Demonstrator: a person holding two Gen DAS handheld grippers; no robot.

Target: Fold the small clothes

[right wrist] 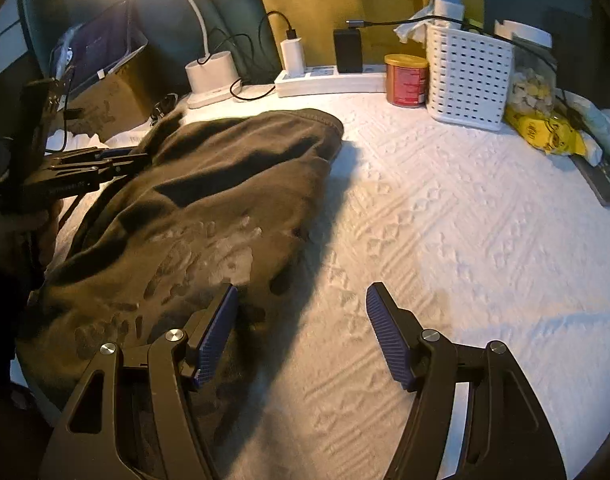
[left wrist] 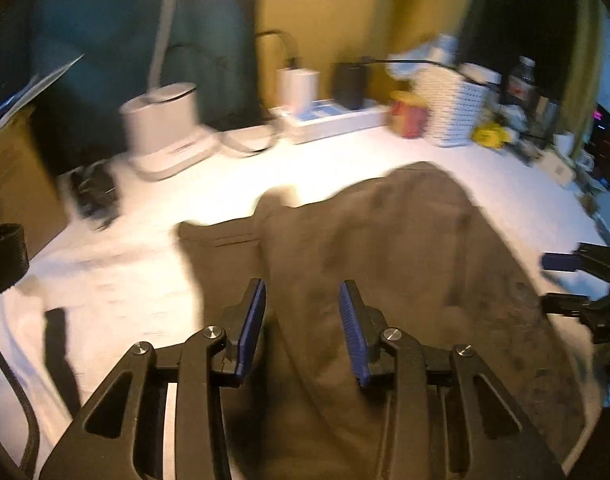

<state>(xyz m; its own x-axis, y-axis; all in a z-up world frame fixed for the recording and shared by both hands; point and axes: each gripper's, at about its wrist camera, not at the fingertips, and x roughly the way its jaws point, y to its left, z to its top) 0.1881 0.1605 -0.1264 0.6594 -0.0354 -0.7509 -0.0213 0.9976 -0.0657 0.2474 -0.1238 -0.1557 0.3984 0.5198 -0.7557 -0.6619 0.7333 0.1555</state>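
Note:
A dark olive-brown garment (right wrist: 225, 184) with a faded print lies crumpled on the white textured cover (right wrist: 445, 220). In the left wrist view, which is blurred, the same garment (left wrist: 385, 248) fills the middle. My left gripper (left wrist: 302, 286) hovers over its near part, jaws partly apart, blue pads (left wrist: 251, 328) not pressing on cloth. From the right wrist view the left gripper (right wrist: 117, 160) sits at the garment's left edge. My right gripper (right wrist: 303, 290) is open wide at the garment's right edge, left pad over cloth, right pad over bare cover. It shows at the right edge as the right gripper (left wrist: 545, 282).
Along the back stand a lamp base (right wrist: 211, 70), a power strip (right wrist: 329, 80) with chargers, a red can (right wrist: 407, 80) and a white perforated basket (right wrist: 469, 76). A yellow bag (right wrist: 545, 132) lies at the right. A cardboard box (right wrist: 101, 100) stands at the left.

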